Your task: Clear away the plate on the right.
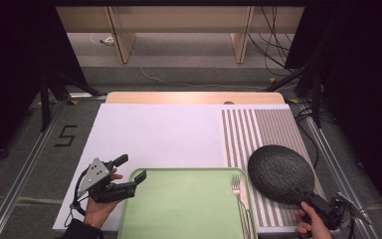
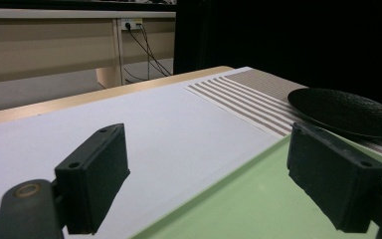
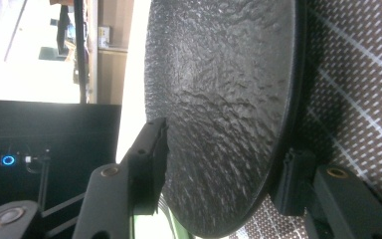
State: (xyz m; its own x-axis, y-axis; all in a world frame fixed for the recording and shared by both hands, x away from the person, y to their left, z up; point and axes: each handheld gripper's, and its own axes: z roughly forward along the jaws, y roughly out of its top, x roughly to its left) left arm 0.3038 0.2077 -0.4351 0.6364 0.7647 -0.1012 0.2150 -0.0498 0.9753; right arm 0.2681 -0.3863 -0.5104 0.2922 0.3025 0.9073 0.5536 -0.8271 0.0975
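A black textured plate point(image 1: 281, 172) point(image 2: 343, 112) lies on the striped placemat point(image 1: 258, 129) at the right. My right gripper point(image 1: 302, 197) point(image 3: 227, 144) is at the plate's near rim with its jaws astride it: one jaw lies over the upper face of the plate point(image 3: 219, 99), the other is under the rim. I see no firm squeeze. A green tray point(image 1: 179, 171) sits at the front centre, with a fork point(image 1: 238, 191) along its right side. My left gripper point(image 1: 132, 168) point(image 2: 204, 134) stands open and empty over the tray's far left corner.
A white mat point(image 1: 154, 134) covers the left and middle of the wooden table. The placemat point(image 3: 358, 99) reaches the table's right edge. Beyond the table are a grey floor, cables and bench legs.
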